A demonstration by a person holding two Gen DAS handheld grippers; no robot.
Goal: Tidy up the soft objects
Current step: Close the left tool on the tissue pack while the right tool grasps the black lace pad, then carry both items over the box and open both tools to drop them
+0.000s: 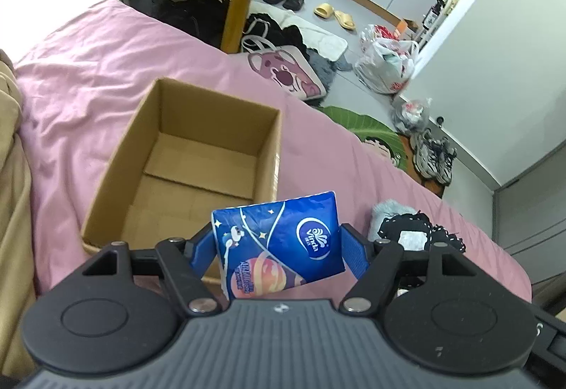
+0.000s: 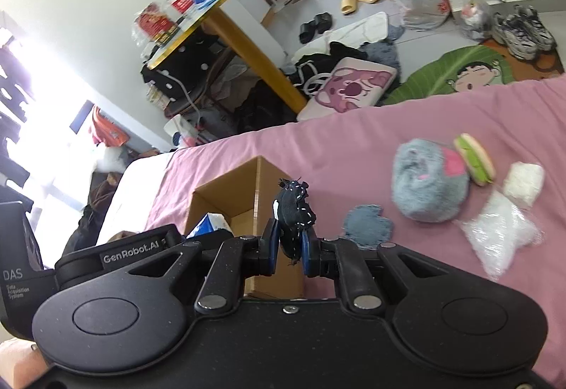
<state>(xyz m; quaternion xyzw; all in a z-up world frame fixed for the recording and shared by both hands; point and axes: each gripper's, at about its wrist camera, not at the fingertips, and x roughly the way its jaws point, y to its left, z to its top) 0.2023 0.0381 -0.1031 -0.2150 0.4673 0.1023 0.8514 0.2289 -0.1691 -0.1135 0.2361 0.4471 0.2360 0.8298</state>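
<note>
Left gripper (image 1: 279,244) clamped on the tissue pack (image 1: 279,240), held above the bed (image 1: 106,46) at the near rim of the box (image 1: 212,113), not yet over it. Right gripper (image 2: 288,240) pinches a black cloth (image 2: 295,212) by a thin fold beside the box.

Risks as I judge them:
- pack released early lands on the rim and tips out
- cloth slips from that shallow pinch
- my grippers collide over the box

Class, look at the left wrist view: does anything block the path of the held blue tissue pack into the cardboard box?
Nothing visible does. The left hand-held gripper holds the blue tissue pack at the near edge of the cardboard box, whose top is open and whose floor is bare.
</note>
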